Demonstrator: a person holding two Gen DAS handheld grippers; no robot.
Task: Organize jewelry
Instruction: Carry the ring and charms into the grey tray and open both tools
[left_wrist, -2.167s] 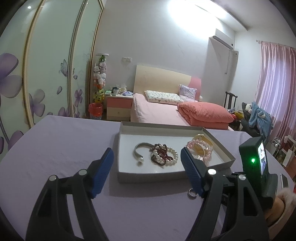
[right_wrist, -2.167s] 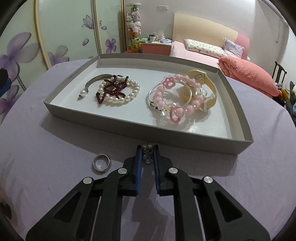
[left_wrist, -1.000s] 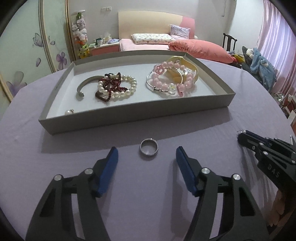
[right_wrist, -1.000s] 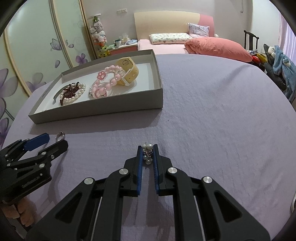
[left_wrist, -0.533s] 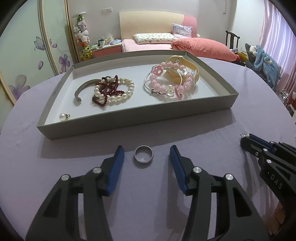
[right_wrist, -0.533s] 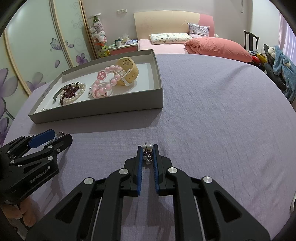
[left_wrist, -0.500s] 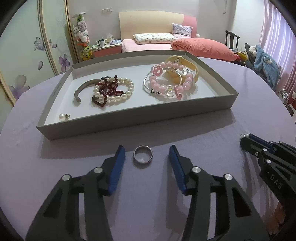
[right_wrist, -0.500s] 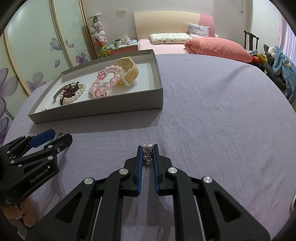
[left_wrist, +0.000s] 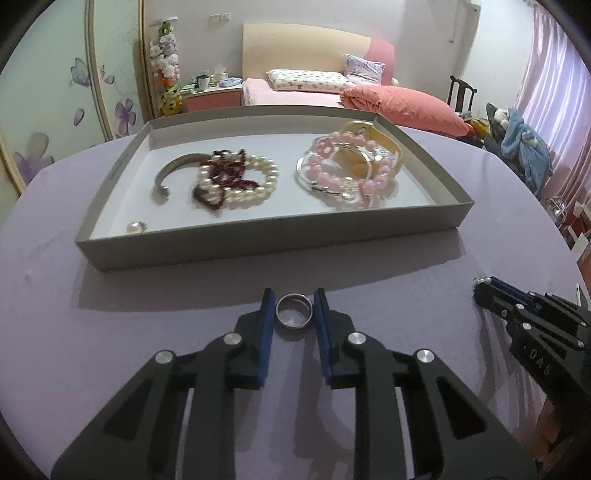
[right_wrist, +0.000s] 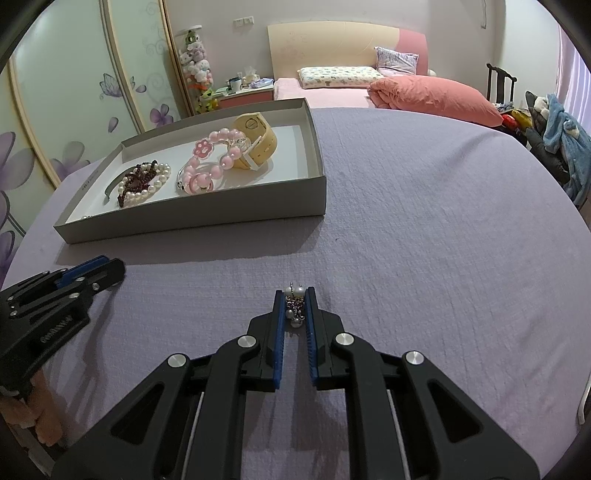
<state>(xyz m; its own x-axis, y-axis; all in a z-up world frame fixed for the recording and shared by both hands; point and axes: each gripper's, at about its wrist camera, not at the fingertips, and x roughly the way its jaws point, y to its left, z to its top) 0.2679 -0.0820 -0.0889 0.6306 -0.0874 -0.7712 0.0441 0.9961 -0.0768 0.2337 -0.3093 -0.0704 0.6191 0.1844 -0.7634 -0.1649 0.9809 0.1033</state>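
Closing in from a wide gape half a second ago, the left tool (left_wrist: 294, 301) now brackets the silver ring (left_wrist: 294, 311) at lower centre of its view; whether the pads actually pinch it I cannot tell. The ring lies on the purple desk (left_wrist: 147, 332), just before the grey tray (left_wrist: 273, 236). The right tool (right_wrist: 294, 297) stays clenched on a pearl earring (right_wrist: 294, 304). Lifting the ring into the tray looks next.

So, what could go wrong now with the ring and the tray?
The ring lies flat on the cloth between the left tool's pads, which barely touch it; a squeeze may pop it out. The right tool pinches a small pearl earring that could slip. The tray wall is close ahead.
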